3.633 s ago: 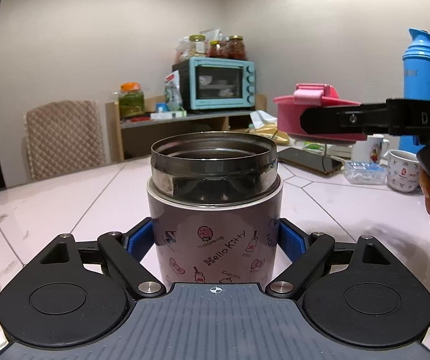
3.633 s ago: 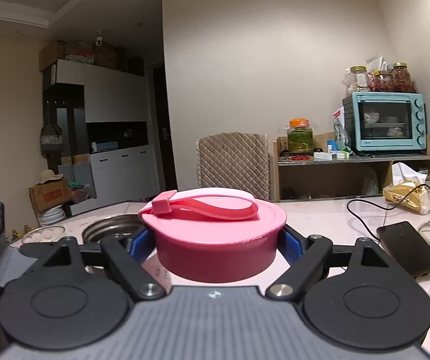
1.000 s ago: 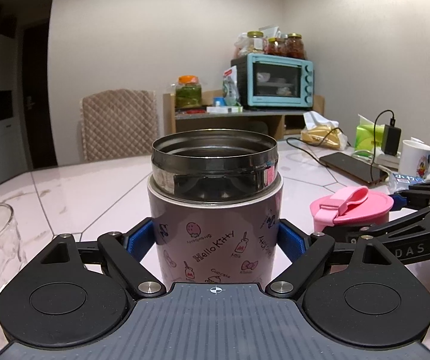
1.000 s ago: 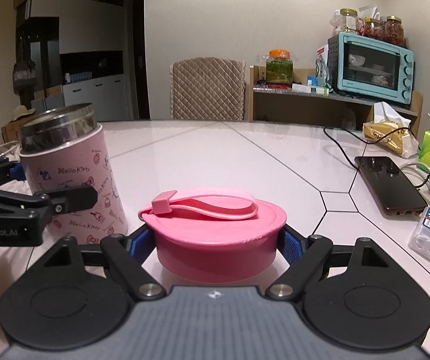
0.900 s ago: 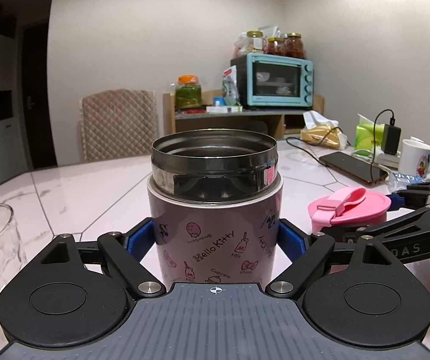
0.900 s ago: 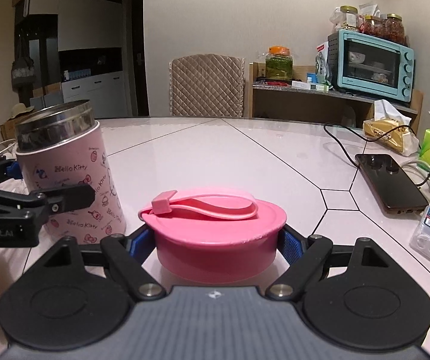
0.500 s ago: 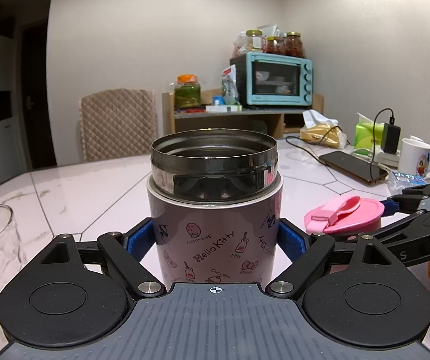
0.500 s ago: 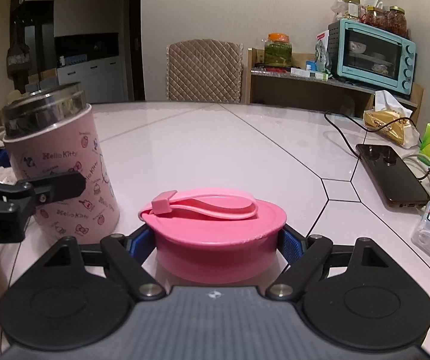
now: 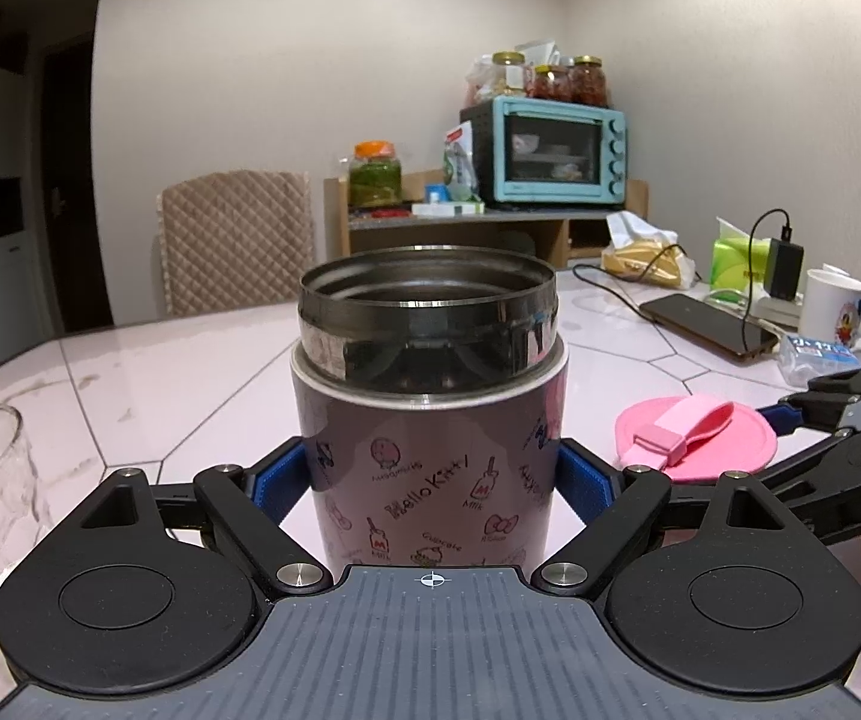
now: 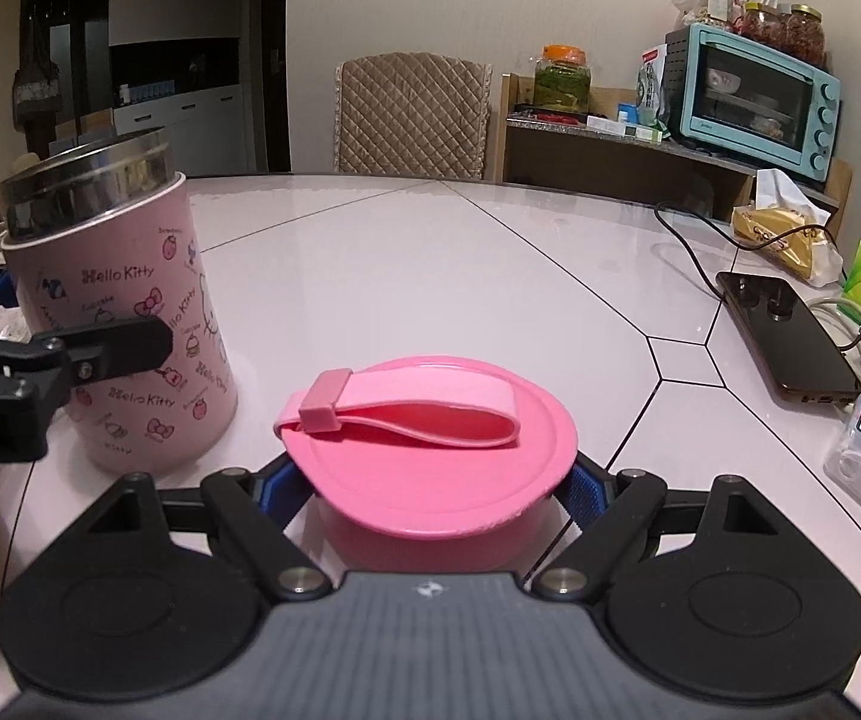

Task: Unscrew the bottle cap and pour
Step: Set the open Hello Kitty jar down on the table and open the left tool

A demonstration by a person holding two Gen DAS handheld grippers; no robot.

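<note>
Now | left gripper (image 9: 433, 474): jaws pinching open flask (image 9: 430, 396); right gripper (image 10: 442, 480): jaws clamping pink cap (image 10: 430, 450)

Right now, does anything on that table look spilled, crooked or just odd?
No spill shows. The pink lid sits tilted in the right gripper, low over the table, away from its open Hello Kitty flask, which stands upright in the left gripper.

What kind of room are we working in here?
Most likely a home dining or kitchen area: a pale stone-look table, a teal toaster oven with food jars on top, and a padded chair.
</note>
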